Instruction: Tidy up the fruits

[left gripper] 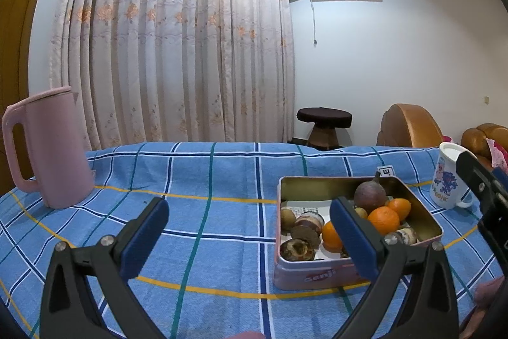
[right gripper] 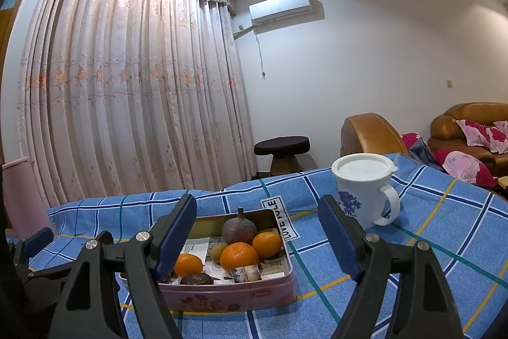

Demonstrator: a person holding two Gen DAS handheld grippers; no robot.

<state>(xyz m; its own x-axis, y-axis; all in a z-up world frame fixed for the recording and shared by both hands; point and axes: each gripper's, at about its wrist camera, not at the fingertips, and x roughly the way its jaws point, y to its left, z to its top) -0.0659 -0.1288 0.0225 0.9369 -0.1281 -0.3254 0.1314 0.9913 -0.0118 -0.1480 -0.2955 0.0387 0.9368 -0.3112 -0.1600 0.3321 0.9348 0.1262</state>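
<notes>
Both tools wide, gripping nothing: left tool (left gripper: 250,231), right tool (right gripper: 257,231). Fruits sit in tin (left gripper: 425,213) on tabletop (left gripper: 206,180): oranges (left gripper: 383,220), purple fruit (left gripper: 370,196). Mug (right gripper: 365,189) just beside tin.

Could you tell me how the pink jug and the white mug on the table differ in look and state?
The pink jug is tall and plain, while the white mug is shorter and bears a blue and pink print. The pink jug stands far off to the left of the pink tin, whereas the white mug stands just to its right. Both stand upright on the blue checked cloth, each with a lid and one side handle.
</notes>
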